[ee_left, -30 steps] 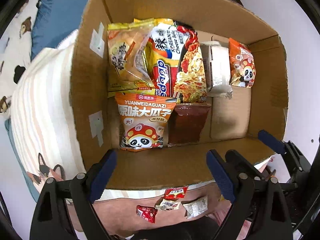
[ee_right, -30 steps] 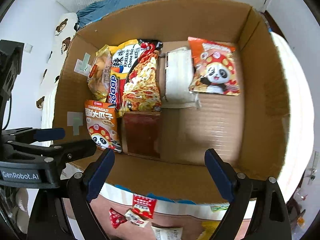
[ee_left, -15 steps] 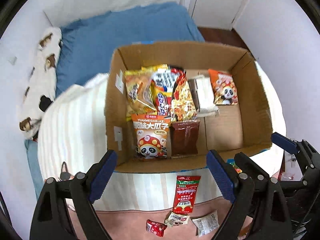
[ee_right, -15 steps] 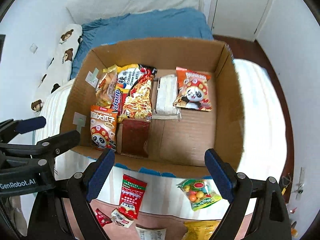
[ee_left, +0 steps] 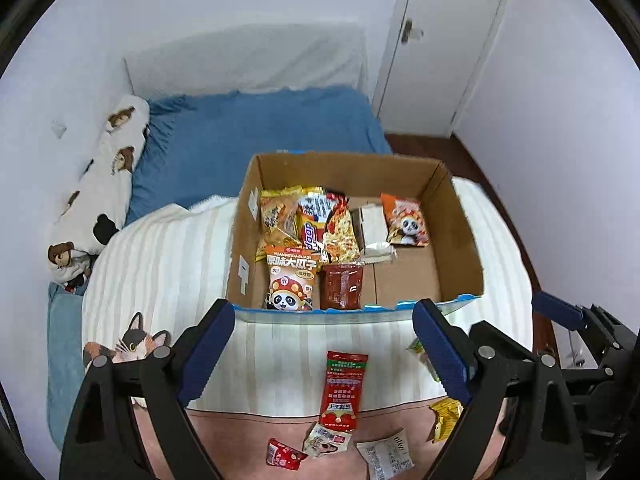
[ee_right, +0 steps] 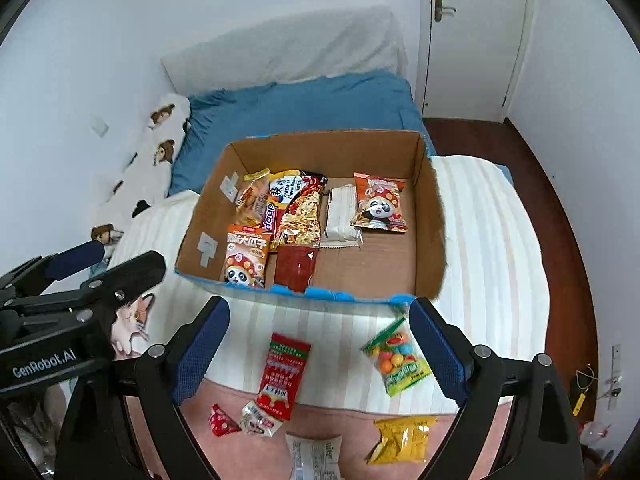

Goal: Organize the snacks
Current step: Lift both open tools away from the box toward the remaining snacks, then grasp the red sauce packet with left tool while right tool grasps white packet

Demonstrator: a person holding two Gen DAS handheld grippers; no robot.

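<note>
An open cardboard box point(ee_left: 460, 232) point(ee_right: 430, 216) stands on the striped bed cover and holds several snack packs, among them a panda seed bag point(ee_left: 290, 280) point(ee_right: 244, 260) and a noodle pack point(ee_left: 338, 228). Loose snacks lie on the cover in front of the box: a long red packet point(ee_left: 343, 386) point(ee_right: 285, 374), a candy bag point(ee_right: 396, 362), a yellow pack point(ee_right: 402, 438), a white pack point(ee_right: 316, 454) and small red and white packets point(ee_right: 240, 424). My left gripper point(ee_left: 326, 350) and right gripper point(ee_right: 320, 350) are both open and empty, held above the loose snacks.
A blue sheet point(ee_left: 256, 128) and a bear-print pillow point(ee_left: 108, 176) lie behind the box. A white door point(ee_right: 476, 32) and dark wood floor point(ee_right: 560, 208) are at the right. The left gripper shows at the left of the right wrist view point(ee_right: 76, 280).
Both grippers have pulled back and up from over the box. The box now looks smaller and the loose snacks in front of it have come into view. Both stay open.
</note>
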